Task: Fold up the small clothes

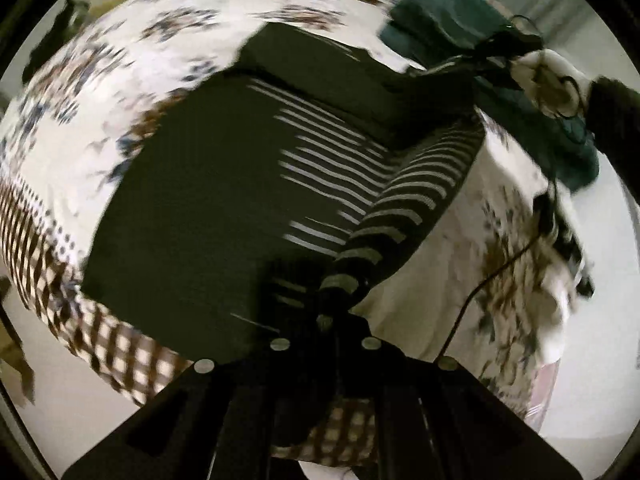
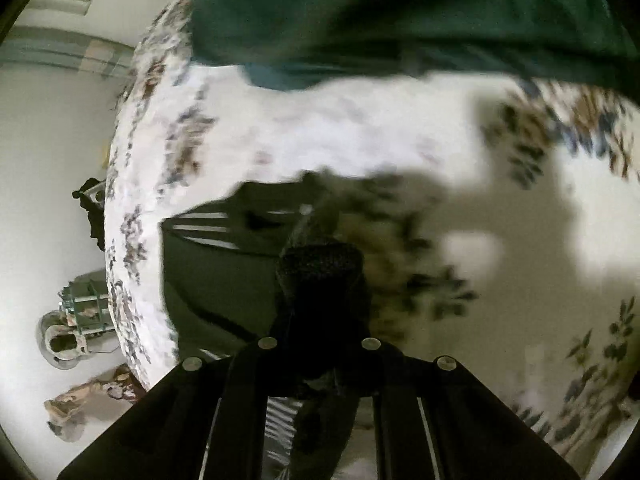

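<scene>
A dark garment with white stripes (image 1: 224, 200) lies spread on a floral bedsheet (image 1: 100, 92). My left gripper (image 1: 326, 320) is shut on its striped sleeve (image 1: 400, 208), which is folded over the body. My right gripper (image 2: 320, 344) is shut on a dark knit edge of the same garment (image 2: 320, 276), held above the sheet; more of the garment (image 2: 208, 264) lies to the left below it. Both views are motion-blurred.
A dark green cloth (image 1: 448, 20) lies at the far right of the bed, also at the top of the right wrist view (image 2: 400, 20). A black cable (image 1: 492, 272) trails over the sheet. The bed edge drops to a white floor (image 2: 48, 160) with shoes (image 2: 64, 340).
</scene>
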The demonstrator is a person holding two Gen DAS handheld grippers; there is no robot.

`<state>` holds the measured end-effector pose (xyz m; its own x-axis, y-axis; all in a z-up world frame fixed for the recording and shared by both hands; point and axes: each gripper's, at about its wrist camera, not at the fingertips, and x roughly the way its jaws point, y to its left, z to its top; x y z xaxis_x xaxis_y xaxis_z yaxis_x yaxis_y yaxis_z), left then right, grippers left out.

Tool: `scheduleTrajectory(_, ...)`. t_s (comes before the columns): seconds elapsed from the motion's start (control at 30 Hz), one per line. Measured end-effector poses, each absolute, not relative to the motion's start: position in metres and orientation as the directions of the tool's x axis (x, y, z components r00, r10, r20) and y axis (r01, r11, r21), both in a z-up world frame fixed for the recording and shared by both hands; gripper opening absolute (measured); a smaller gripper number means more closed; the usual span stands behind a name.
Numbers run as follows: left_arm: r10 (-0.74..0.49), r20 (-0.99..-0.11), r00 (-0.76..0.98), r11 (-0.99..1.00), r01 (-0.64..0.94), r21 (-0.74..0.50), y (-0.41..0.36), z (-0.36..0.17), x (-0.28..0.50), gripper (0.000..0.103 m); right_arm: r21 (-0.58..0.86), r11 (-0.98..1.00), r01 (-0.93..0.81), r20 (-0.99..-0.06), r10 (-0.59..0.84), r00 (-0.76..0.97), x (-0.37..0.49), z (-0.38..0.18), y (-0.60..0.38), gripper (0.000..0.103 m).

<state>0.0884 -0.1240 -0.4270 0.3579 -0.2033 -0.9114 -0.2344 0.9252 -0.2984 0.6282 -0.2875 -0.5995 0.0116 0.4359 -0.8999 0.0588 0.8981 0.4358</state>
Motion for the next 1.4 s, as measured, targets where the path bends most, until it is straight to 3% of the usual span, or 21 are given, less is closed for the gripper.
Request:
scheduleTrajectory(0.23,-0.295,-0.885,0.361,0.825,-0.372,-0.426,0.005,-0.456,0.078,0.004,0.327,0.943,-0.067,-0.945,0.327,-0.007,0.638,-0.564,-0.095,0.01)
scheduleTrajectory(0.53,-0.367,-0.852,0.373,0.708,-0.483,-0.516,0.112,-0.528,0.069,0.005,0.118,0.982,-0.15,-0.993,0.112,-0.047,0.65,-0.655,0.113,0.01)
scheduleTrajectory(0.6,-0.402,-0.855,0.328,0.677,-0.522,-0.519,0.126,-0.556,0.065,0.008,0.112,0.985,-0.131,-0.991,0.1,-0.093,0.65,-0.68,0.123,0.018)
scheduleTrajectory(0.63,-0.408,-0.863,0.299,0.674,-0.539,-0.505,0.131,-0.566,0.063,0.008,0.124,0.986,-0.113,-0.988,0.111,-0.109,0.648,-0.69,0.123,0.02)
scheduleTrajectory(0.67,-0.432,-0.861,0.267,0.664,-0.553,-0.504,0.138,-0.579,0.055,0.009,0.143,0.984,-0.103,-0.985,0.131,-0.113,0.646,-0.693,0.123,0.034)
scheduleTrajectory(0.7,-0.459,-0.849,0.261,0.647,-0.557,-0.521,0.142,-0.584,0.049,0.017,0.176,0.98,-0.094,-0.979,0.164,-0.122,0.643,-0.694,0.122,0.048)
scheduleTrajectory(0.73,-0.491,-0.829,0.268,0.616,-0.566,-0.548,0.15,-0.587,0.039,0.031,0.214,0.973,-0.089,-0.97,0.201,-0.139,0.637,-0.692,0.12,0.055)
scheduleTrajectory(0.77,-0.514,-0.811,0.279,0.592,-0.569,-0.571,0.155,-0.586,0.032,0.035,0.24,0.967,-0.086,-0.962,0.226,-0.153,0.63,-0.69,0.117,0.064)
scheduleTrajectory(0.93,-0.543,-0.797,0.264,0.599,-0.544,-0.588,0.173,-0.569,0.014,0.057,0.378,0.924,-0.063,-0.913,0.36,-0.19,0.562,-0.657,0.071,0.07)
scheduleTrajectory(1.0,-0.535,-0.798,0.278,0.614,-0.522,-0.593,0.18,-0.559,0.023,0.058,0.406,0.912,-0.067,-0.902,0.387,-0.192,0.522,-0.647,0.047,0.075)
scheduleTrajectory(1.13,-0.528,-0.799,0.288,0.658,-0.456,-0.599,0.168,-0.551,0.059,0.058,0.36,0.931,-0.058,-0.915,0.34,-0.218,0.411,-0.656,-0.012,0.076)
scheduleTrajectory(1.37,-0.482,-0.854,0.195,0.792,-0.321,-0.52,0.112,-0.57,0.094,0.055,0.369,0.897,0.244,-0.816,0.438,-0.378,0.216,-0.74,-0.099,0.076)
scheduleTrajectory(1.4,-0.466,-0.862,0.197,0.807,-0.304,-0.506,0.107,-0.572,0.091,0.048,0.384,0.881,0.276,-0.799,0.467,-0.378,0.196,-0.748,-0.103,0.076)
